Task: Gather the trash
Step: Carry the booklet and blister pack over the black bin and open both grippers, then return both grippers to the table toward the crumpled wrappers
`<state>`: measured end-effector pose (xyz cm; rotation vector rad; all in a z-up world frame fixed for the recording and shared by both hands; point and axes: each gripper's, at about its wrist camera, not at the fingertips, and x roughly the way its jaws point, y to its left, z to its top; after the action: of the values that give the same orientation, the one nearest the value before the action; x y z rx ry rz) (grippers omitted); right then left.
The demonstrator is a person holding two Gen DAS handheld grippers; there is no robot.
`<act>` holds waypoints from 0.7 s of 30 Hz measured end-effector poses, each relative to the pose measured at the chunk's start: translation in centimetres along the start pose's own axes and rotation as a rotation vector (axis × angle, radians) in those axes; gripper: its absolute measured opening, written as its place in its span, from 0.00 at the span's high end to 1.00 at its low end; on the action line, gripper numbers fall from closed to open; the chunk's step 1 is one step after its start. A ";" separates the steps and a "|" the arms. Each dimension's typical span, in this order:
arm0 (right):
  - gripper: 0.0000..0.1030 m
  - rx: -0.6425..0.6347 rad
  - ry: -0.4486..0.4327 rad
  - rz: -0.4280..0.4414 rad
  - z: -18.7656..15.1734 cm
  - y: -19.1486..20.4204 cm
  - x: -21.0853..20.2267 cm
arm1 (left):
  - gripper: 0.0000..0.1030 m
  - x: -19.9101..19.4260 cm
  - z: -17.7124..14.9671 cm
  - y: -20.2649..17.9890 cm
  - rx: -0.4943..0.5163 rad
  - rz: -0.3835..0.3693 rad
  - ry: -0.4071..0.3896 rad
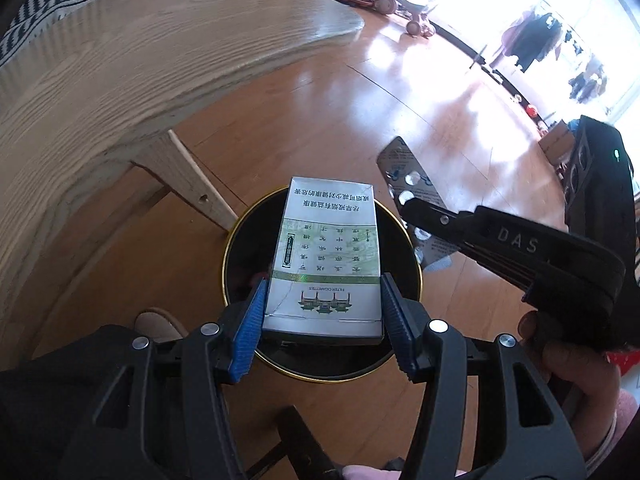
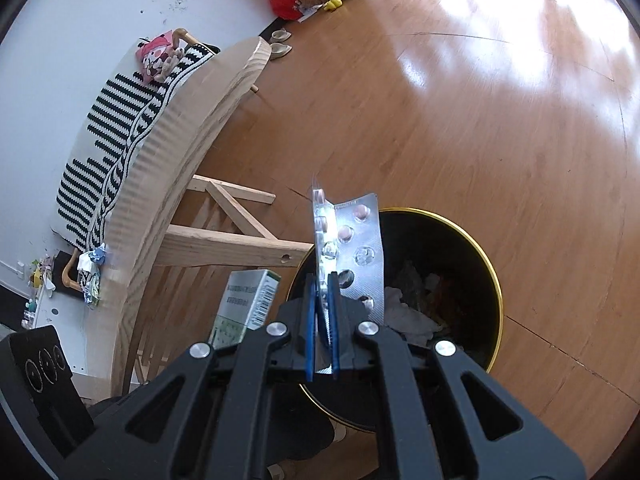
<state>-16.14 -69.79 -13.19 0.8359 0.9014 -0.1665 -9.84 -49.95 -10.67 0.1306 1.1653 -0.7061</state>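
My left gripper (image 1: 322, 300) is shut on a white and green cigarette pack (image 1: 328, 256) and holds it flat over a black bin with a gold rim (image 1: 228, 248). My right gripper (image 2: 322, 284) is shut on a folded silver pill blister sheet (image 2: 360, 248), held upright over the bin's near left rim (image 2: 496, 280). The bin holds crumpled tissues and scraps (image 2: 408, 308). The cigarette pack also shows in the right wrist view (image 2: 248, 300), left of the bin. The right gripper (image 1: 412, 208) and the blister sheet (image 1: 408, 180) show in the left wrist view, over the bin's right rim.
A light wooden table (image 1: 140, 60) with slanted legs (image 2: 224, 240) stands next to the bin on a wooden floor (image 2: 480, 120). A black and white striped cloth (image 2: 116, 140) lies along the table's far side. Small wrappers (image 2: 92, 276) lie at the table's end.
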 end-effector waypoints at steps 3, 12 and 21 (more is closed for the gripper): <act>0.68 0.014 -0.036 -0.022 0.6 -0.1 -0.9 | 0.16 0.6 -0.4 -0.9 0.049 0.034 0.023; 0.06 -0.039 -0.279 -0.161 2.3 -0.4 -6.0 | 0.06 -4.7 1.2 -1.0 0.072 0.002 -0.151; 0.06 -0.173 -0.277 -0.154 3.0 4.7 -4.2 | 0.06 -19.3 4.4 11.4 -0.145 0.258 -0.454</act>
<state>-14.74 -69.51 -6.39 0.5663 0.7072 -0.3254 -3.88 -34.53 5.12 -0.0034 0.7426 -0.3922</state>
